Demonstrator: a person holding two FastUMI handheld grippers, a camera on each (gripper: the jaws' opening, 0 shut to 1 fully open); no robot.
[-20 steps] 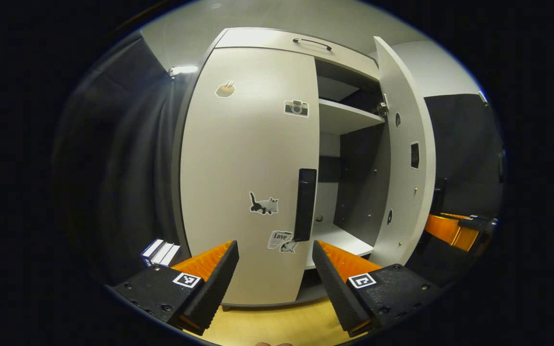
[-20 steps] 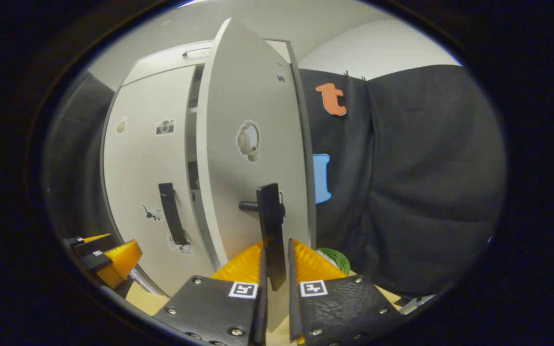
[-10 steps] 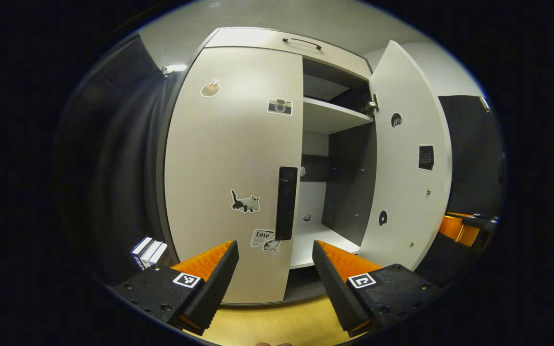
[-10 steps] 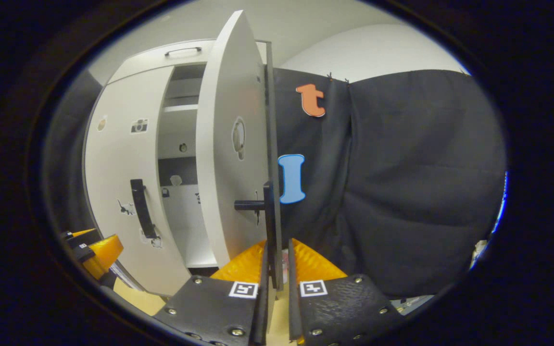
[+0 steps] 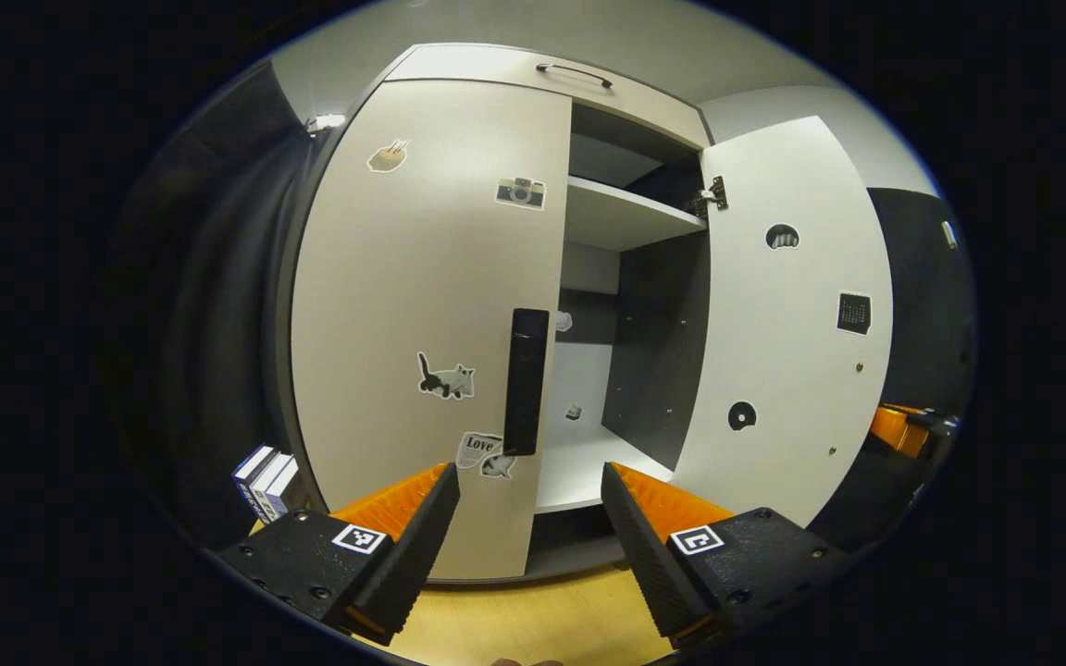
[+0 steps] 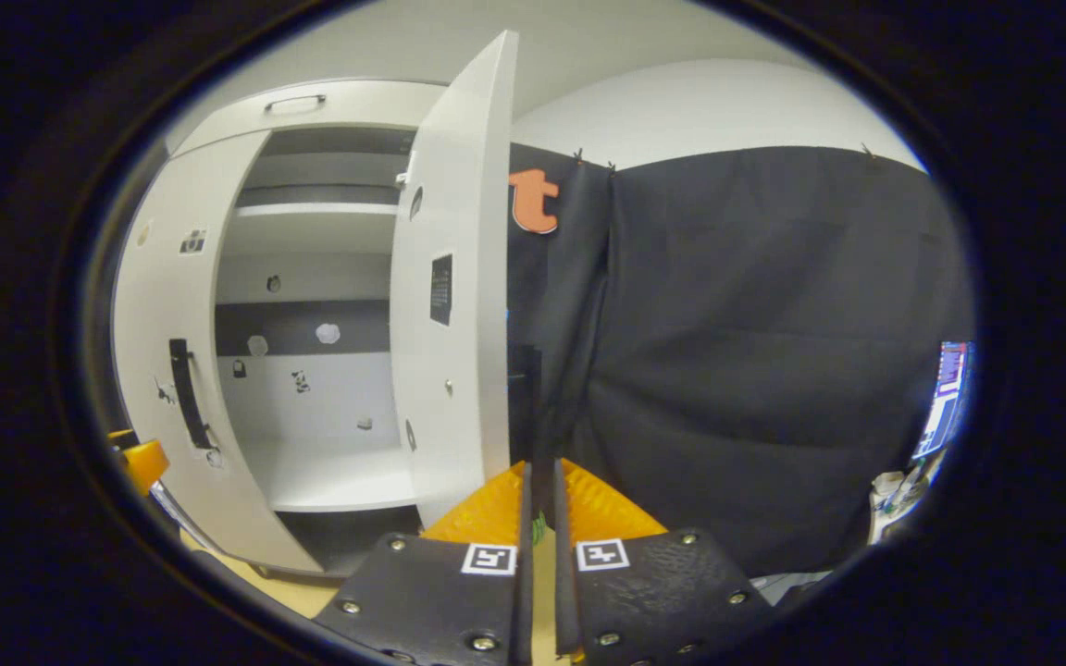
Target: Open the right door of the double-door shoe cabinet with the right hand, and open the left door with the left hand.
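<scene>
Standing wide open: right door (image 5: 792, 324) of the cabinet (image 5: 496, 69), inner face turned to the left gripper view, two round stickers and a dark square one on it. In the right gripper view that door (image 6: 454, 305) shows nearly edge-on, its handle (image 6: 526, 388) a dark strip behind the edge, mostly hidden.

Right tool (image 6: 539, 518): fingers drawn close together with a narrow gap, set just below the handle; whether they press on it cannot be told, as the door edge and fingers cover the contact. The same tool (image 5: 908, 430) shows far off past the door in the left gripper view, cut by the rim.

Left door (image 5: 431, 314): shut, stickers on its front, black handle (image 5: 527, 381) upright near its free edge.

Left tool (image 5: 530, 504): fingers spread wide, empty, just below and short of the left handle, not touching.

Interior: shelf (image 5: 621, 208) above, floor panel (image 5: 579, 462) below, a small item (image 5: 574, 411) too small to identify.

Books (image 5: 265, 476) beside the cabinet, partly cut off.
</scene>
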